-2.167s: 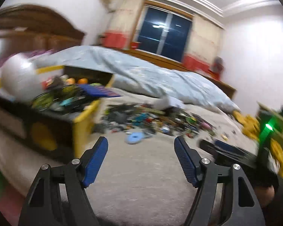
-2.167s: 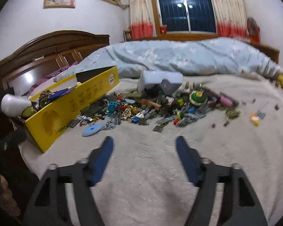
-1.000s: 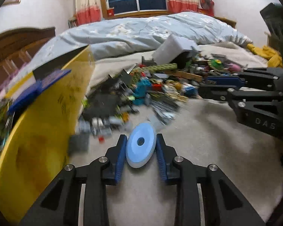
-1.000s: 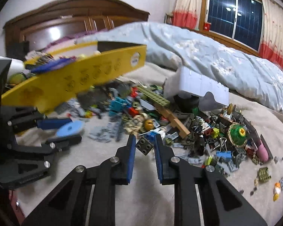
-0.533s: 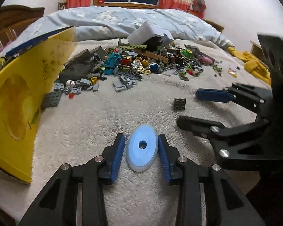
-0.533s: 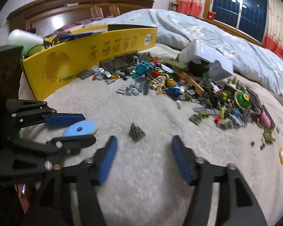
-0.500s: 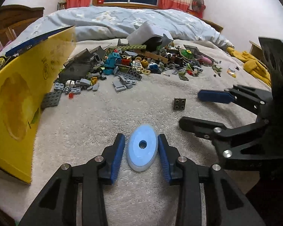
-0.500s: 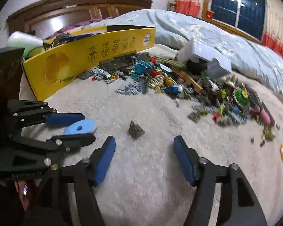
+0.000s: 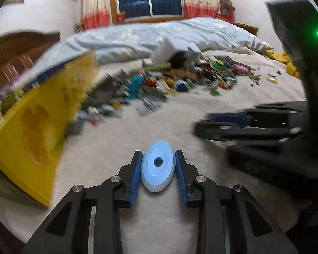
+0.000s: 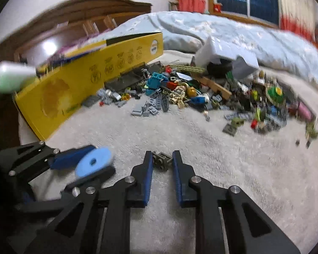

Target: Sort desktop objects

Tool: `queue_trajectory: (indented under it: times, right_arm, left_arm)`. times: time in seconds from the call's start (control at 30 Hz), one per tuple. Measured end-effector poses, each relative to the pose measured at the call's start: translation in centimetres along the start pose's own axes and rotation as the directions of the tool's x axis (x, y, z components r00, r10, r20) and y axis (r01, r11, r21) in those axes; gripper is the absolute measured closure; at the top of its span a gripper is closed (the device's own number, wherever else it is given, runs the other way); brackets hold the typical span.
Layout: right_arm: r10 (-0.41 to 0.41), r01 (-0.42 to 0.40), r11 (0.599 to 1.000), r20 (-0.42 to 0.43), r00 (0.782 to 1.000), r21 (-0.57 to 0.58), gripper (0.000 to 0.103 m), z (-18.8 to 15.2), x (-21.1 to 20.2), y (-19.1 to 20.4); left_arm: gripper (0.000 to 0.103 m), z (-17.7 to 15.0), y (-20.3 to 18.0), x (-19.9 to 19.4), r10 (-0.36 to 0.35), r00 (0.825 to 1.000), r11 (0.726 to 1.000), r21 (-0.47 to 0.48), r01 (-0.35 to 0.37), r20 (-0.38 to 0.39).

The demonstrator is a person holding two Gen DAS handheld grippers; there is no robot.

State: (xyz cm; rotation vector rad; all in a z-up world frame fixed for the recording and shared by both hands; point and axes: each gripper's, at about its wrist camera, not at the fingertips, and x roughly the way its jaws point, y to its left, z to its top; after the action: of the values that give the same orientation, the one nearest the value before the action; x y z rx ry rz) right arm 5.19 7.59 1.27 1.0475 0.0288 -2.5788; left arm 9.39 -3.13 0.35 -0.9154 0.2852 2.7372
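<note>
Left gripper (image 9: 158,165), angled down over the blanket (image 9: 159,222), closing on a light-blue disc (image 9: 158,165); right gripper (image 10: 162,162), likewise angled down, closing on a grey brick (image 10: 162,160).

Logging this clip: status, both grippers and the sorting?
Left gripper clamped on blue disc. Right gripper closing on small grey brick. Yellow box left of brick pile; nothing in the way.
</note>
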Motion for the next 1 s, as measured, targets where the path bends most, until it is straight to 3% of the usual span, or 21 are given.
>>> queue_trajectory:
  times: [0.1, 0.23, 0.33, 0.43, 0.53, 0.67, 0.77, 0.87, 1.0]
  right_arm:
    - [0.013, -0.014, 0.999, 0.020, 1.000, 0.038, 0.086, 0.1, -2.0, -0.3]
    - [0.015, -0.014, 1.000, 0.120, 0.993, -0.012, 0.086, 0.7, -5.6, 1.4]
    - [0.091, -0.084, 0.995, 0.178, 0.980, -0.044, 0.086, 0.8, -8.2, 3.5]
    - [0.172, -0.153, 0.983, 0.212, 0.962, -0.103, 0.086, 0.8, -9.6, 6.0]
    - [0.201, -0.162, 0.970, 0.224, 0.954, -0.180, 0.086, 0.7, -10.2, 8.6]
    - [0.224, -0.170, 0.957, 0.225, 0.948, -0.236, 0.086, 1.0, -10.1, 11.0]
    - [0.216, -0.143, 0.945, 0.234, 0.948, -0.293, 0.086, 1.7, -9.3, 12.6]
    - [0.209, -0.121, 0.932, 0.234, 0.950, -0.341, 0.086, 2.8, -8.0, 13.9]
    - [0.202, -0.160, 0.955, 0.156, 0.967, -0.249, 0.086, 5.5, -3.1, 13.5]
  left_arm:
    - [0.072, 0.6, 1.4, -1.0, 0.030, 0.999, 0.999, 0.015, -0.030, 0.041]
    - [0.072, 2.0, 4.5, -3.2, -0.012, 1.000, 0.994, -0.112, 0.015, 0.025]
    - [0.072, 2.8, 6.0, -5.9, -0.023, 0.997, 0.982, -0.187, 0.037, 0.073]
    - [0.072, 3.6, 7.4, -9.2, 0.017, 0.986, 0.975, -0.221, 0.021, 0.168]
    - [0.072, 3.6, 9.5, -12.2, 0.092, 0.971, 0.964, -0.264, -0.031, 0.221]
    - [0.072, 1.9, 12.8, -13.7, 0.169, 0.968, 0.947, -0.303, -0.107, 0.186]
    - [0.072, 0.7, 15.5, -13.6, 0.273, 0.950, 0.925, -0.312, -0.218, 0.148]
    - [0.072, 0.6, 19.1, -13.4, 0.329, 0.936, 0.897, -0.351, -0.269, 0.123]
    - [0.072, 1.2, 24.0, -12.2, 0.370, 0.926, 0.863, -0.397, -0.312, 0.079]
